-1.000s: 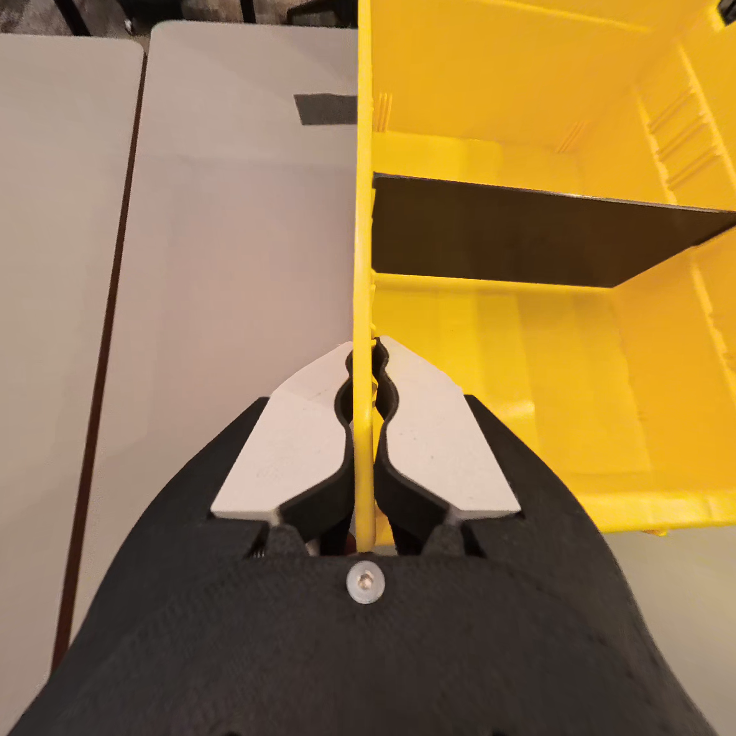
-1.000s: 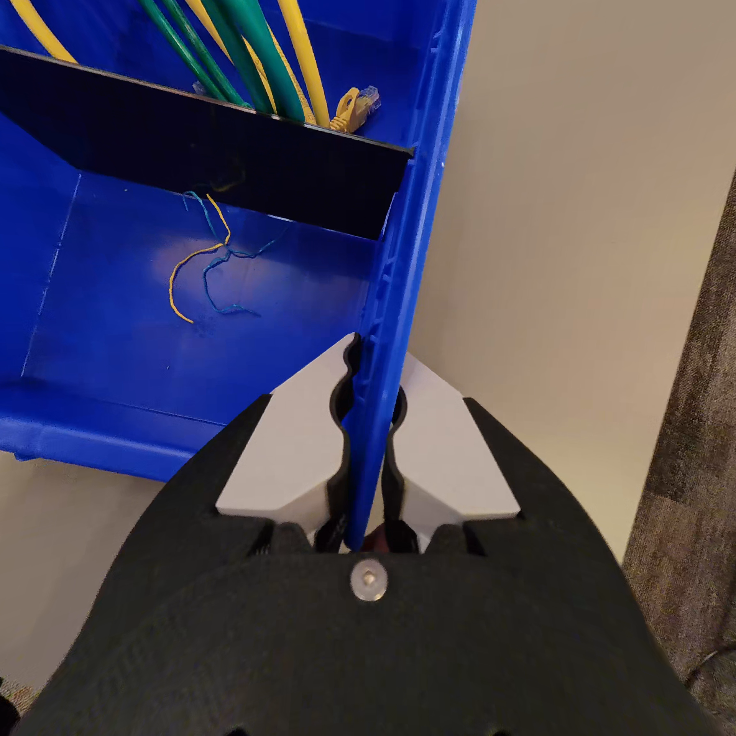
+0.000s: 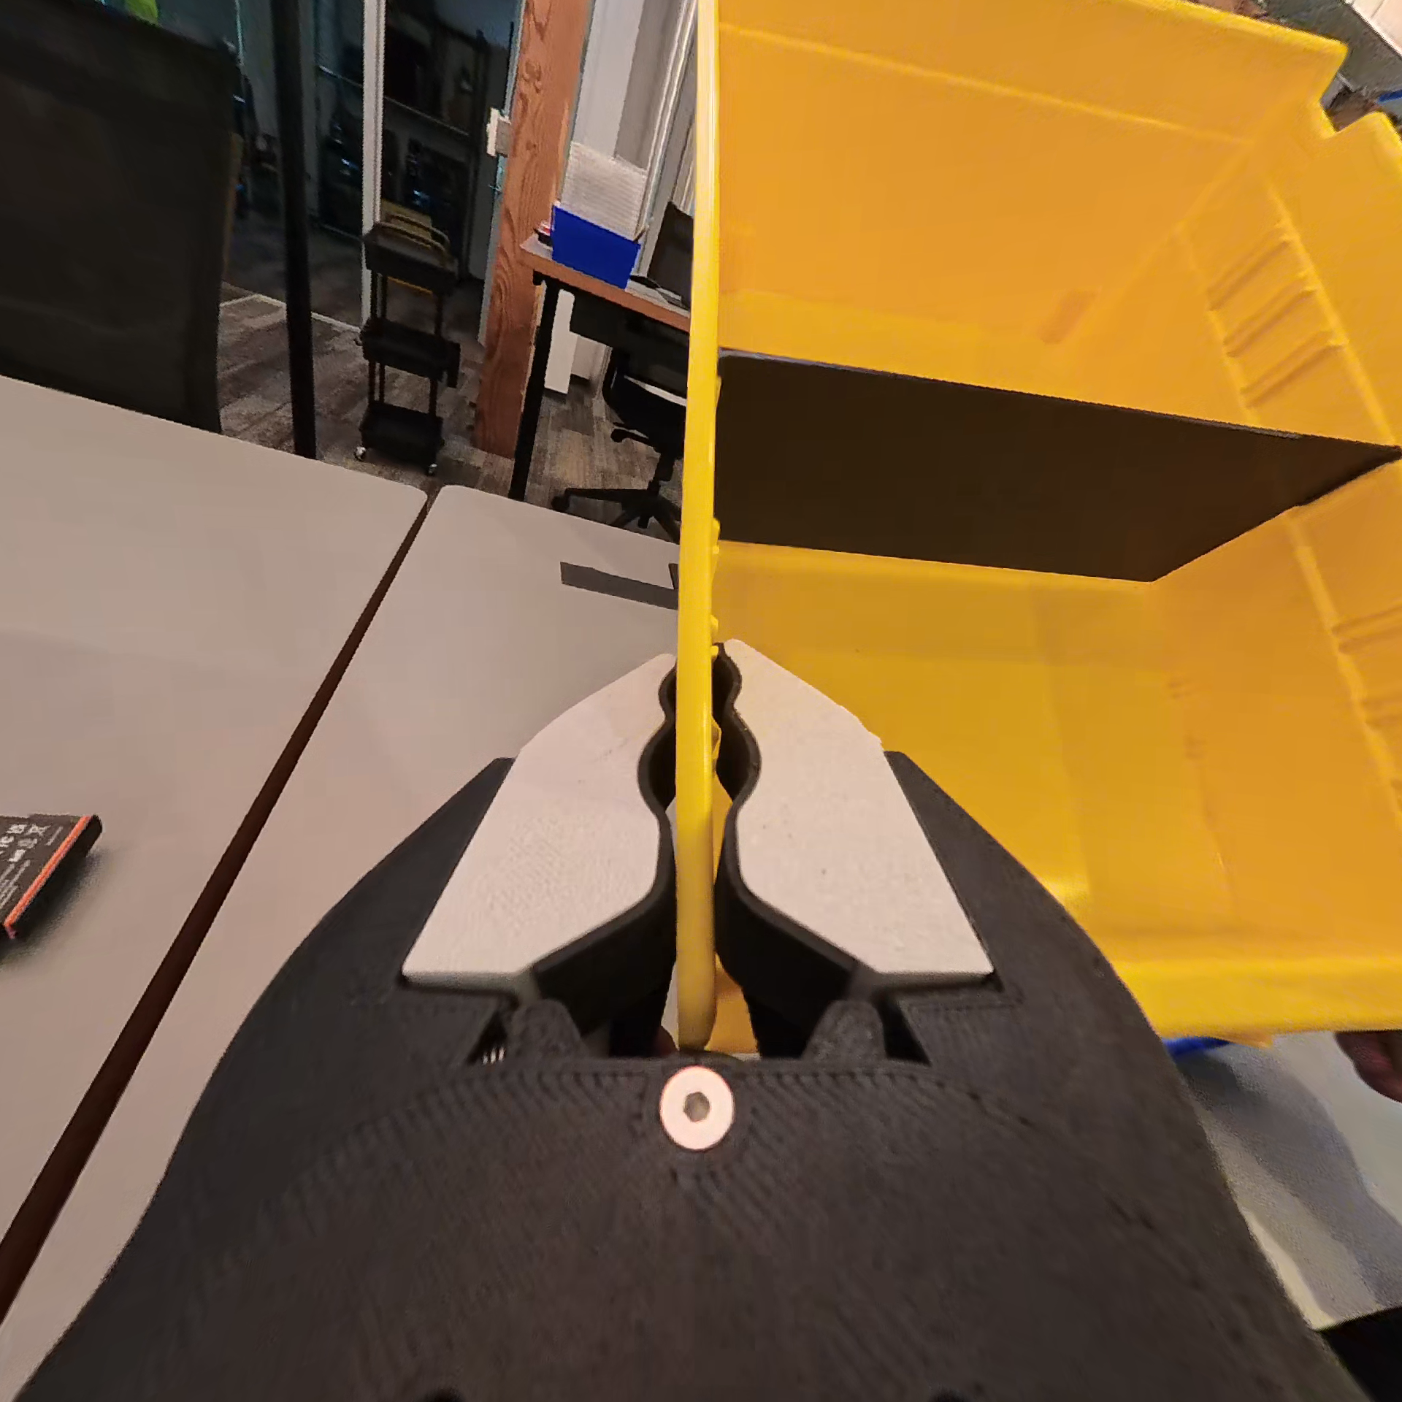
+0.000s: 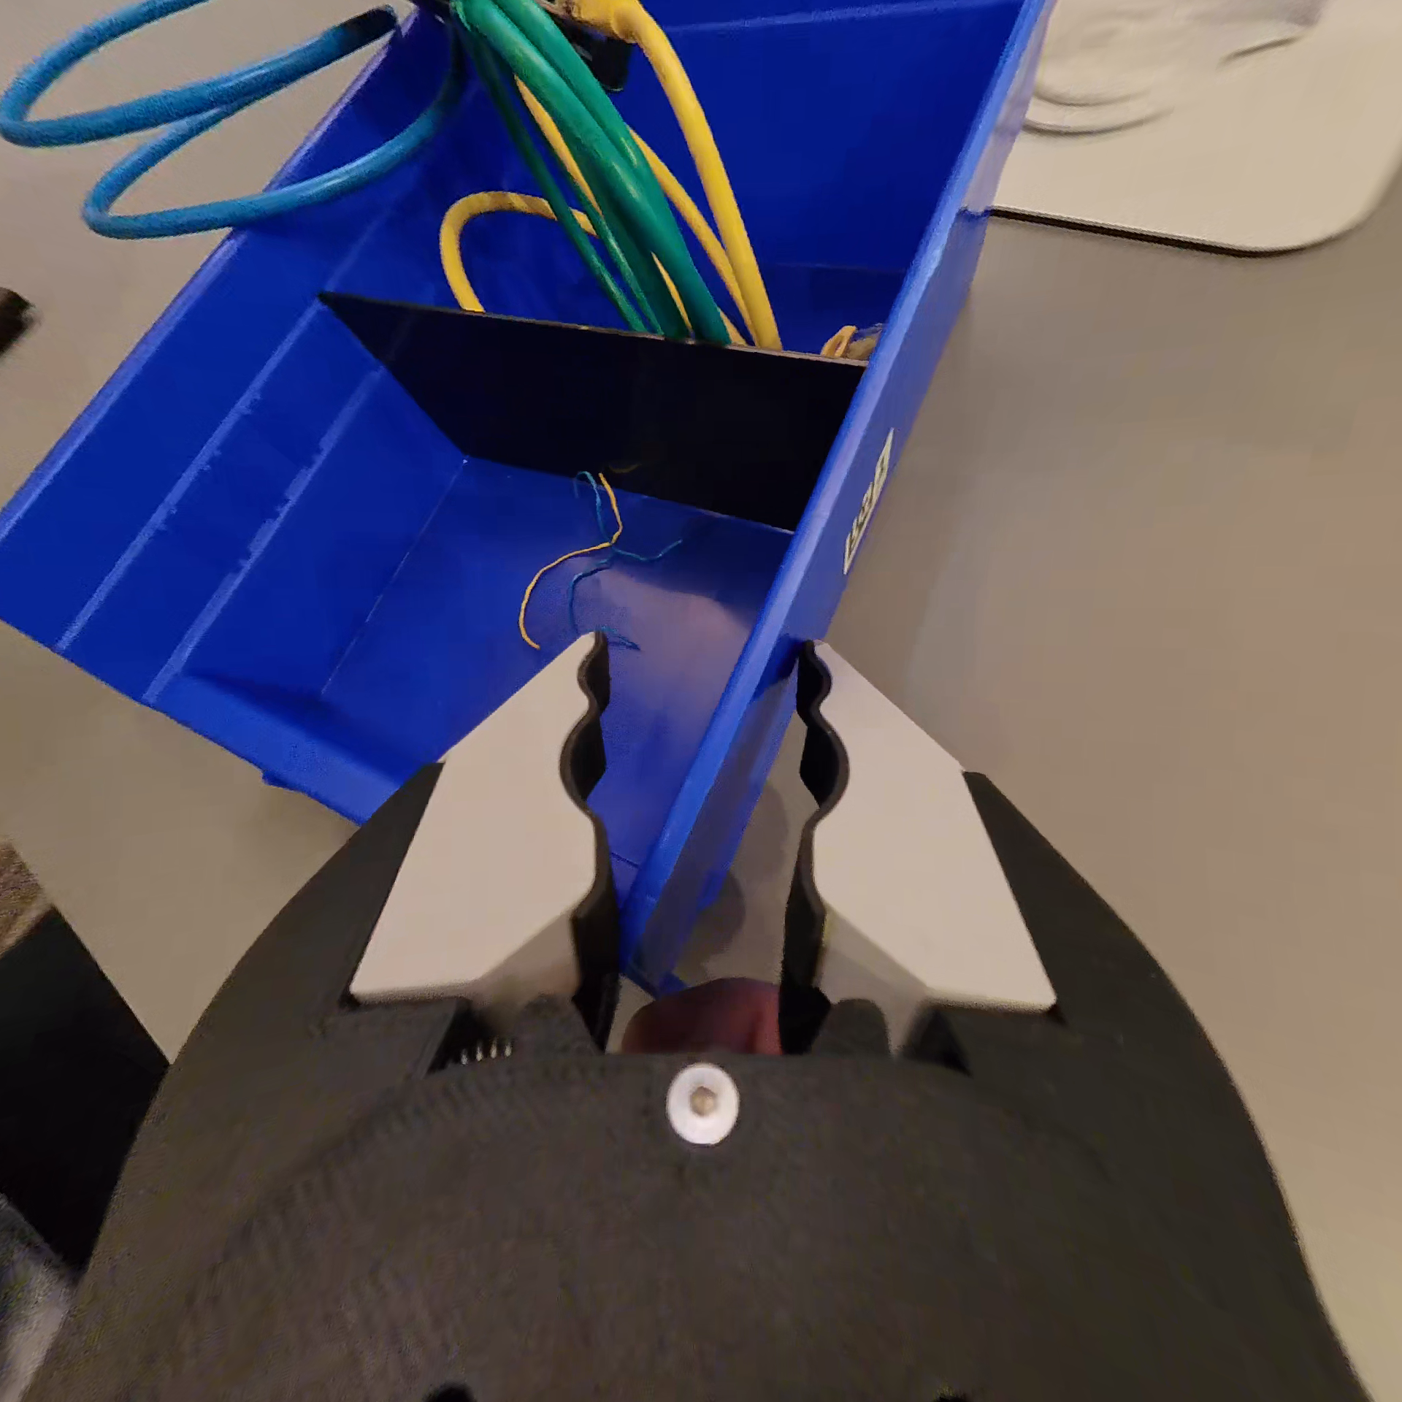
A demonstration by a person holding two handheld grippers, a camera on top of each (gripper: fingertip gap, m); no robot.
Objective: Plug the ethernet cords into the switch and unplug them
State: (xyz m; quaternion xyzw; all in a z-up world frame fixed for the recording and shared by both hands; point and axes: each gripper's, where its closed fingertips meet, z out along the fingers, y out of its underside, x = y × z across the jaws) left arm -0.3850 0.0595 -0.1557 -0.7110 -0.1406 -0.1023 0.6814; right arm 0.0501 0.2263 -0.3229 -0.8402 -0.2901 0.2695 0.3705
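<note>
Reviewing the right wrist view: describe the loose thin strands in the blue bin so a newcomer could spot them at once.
Start at the blue bin on the table, split by a black divider. The thick green, yellow and blue cords sit in the far compartment; the near one holds only the thin strands, just ahead of the open right tongs. They are hair-fine, kinked yellow and teal threads without plugs.

The left camera sat right behind its fingers (image 3: 827, 834), very close to the yellow bin (image 3: 1024, 759), looking across the desk (image 3: 190, 607). The right camera looked down, close over the blue bin (image 4: 303, 531). Both views showed only desk in common.
</note>
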